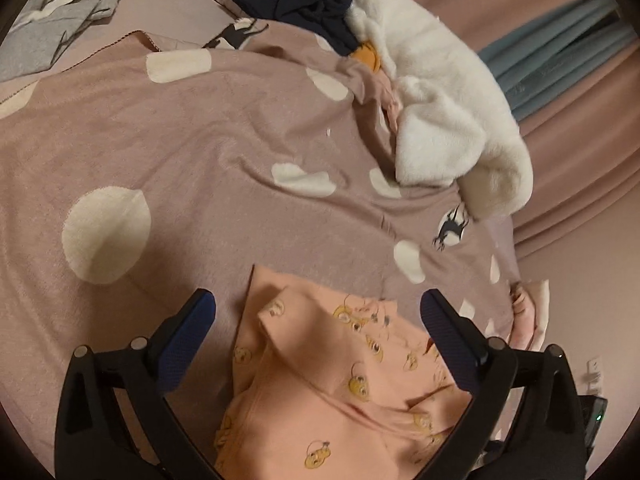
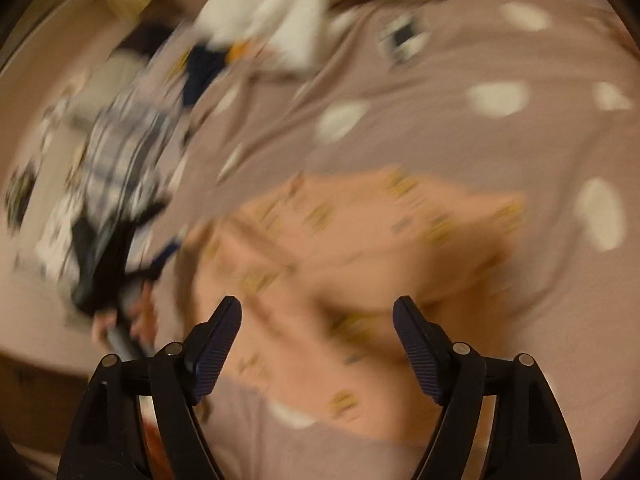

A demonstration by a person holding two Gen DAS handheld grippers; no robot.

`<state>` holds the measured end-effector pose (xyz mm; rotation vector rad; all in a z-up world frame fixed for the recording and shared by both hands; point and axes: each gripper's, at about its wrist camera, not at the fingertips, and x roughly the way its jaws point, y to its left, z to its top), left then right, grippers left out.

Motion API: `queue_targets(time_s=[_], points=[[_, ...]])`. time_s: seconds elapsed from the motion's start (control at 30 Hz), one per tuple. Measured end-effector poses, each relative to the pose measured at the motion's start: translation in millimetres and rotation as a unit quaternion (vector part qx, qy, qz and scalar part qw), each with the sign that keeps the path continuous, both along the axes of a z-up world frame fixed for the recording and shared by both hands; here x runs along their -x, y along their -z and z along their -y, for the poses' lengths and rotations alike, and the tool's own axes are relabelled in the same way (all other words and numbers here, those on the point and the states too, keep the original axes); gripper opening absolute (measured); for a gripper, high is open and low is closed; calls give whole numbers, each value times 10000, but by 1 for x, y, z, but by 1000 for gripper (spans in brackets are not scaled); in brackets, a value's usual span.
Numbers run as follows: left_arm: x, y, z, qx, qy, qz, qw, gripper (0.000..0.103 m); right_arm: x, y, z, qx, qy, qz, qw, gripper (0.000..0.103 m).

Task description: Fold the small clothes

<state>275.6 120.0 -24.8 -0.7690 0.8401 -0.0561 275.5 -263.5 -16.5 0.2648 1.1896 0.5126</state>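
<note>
A small peach-pink garment (image 1: 336, 380) printed with yellow cartoon figures lies partly folded on the mauve blanket (image 1: 208, 152). My left gripper (image 1: 318, 312) is open, its fingers either side of the garment's upper edge, holding nothing. In the right wrist view, which is motion-blurred, the same garment (image 2: 360, 248) lies ahead of my right gripper (image 2: 318, 316), which is open and empty just above its near part. The left gripper and the hand holding it (image 2: 116, 280) show at the left.
A fluffy white garment (image 1: 436, 120), a navy garment (image 1: 304, 4) and a mustard piece are heaped at the blanket's far right. Grey and plaid clothes (image 1: 60, 20) lie at the far left. Pink curtains (image 1: 580, 160) hang to the right.
</note>
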Motion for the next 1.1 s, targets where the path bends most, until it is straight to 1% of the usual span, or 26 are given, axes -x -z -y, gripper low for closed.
queue_targets(time_s=[0.07,0.13,0.2,0.27,0.3,0.33,0.37,0.43,0.47,0.5,0.53,0.57,0.6,0.67,0.73,0.8,0.87,0.93,0.97,1.1], points=[[0,-1,3,-4,171,-36,9998,102,0,19,-26,39,-265,-203,9994,78],[4,-6,5,18,408,-51,9992,102,-6,36,-51,-76,-494,-298,9983,78],[11,-13,4,153,584,71,9982,102,-22,47,-65,-357,-370,-272,9983,78],[20,-22,2,341,711,331,9963,102,-43,50,-68,-634,-218,-270,9974,78],[26,-27,1,448,801,482,9946,102,-53,48,-66,-684,-75,-171,9975,78],[29,-30,0,499,879,562,9933,103,-60,45,-59,-659,212,-9,9976,78],[32,-33,0,536,968,609,9920,103,-68,39,-49,-538,663,228,9961,78],[36,-38,-2,615,1094,556,9905,102,-70,27,-29,-281,1351,570,9888,78],[39,-40,-5,774,1137,550,9890,102,-65,23,-24,-320,1419,643,9873,78],[41,-43,-8,916,1133,588,9876,102,-60,19,-22,-451,1336,697,9876,78],[45,-47,-11,1078,1073,675,9861,102,-53,16,-21,-596,1147,704,9891,79],[50,-52,-14,1253,966,816,9840,103,-45,15,-25,-624,896,669,9918,80],[55,-57,-17,1413,872,972,9813,103,-38,15,-29,-519,754,673,9935,80],[61,-65,-20,1534,768,1100,9790,103,-24,16,-46,62,501,867,9950,81],[64,-70,-19,1429,740,1056,9813,103,-14,22,-61,461,189,1006,9937,81],[63,-77,-13,1097,876,747,9873,103,-11,30,-67,604,-197,947,9935,81],[65,-82,-9,1008,1049,593,9876,103,-10,40,-78,661,-425,802,9937,81],[72,-88,-4,992,1217,635,9856,103,-10,49,-85,596,-464,663,9949,81],[76,-93,-1,906,1280,689,9852,103,-10,53,-89,529,-460,601,9957,81],[92,-101,1,628,1245,755,9873,103,-6,55,-92,515,-393,611,9960,81]])
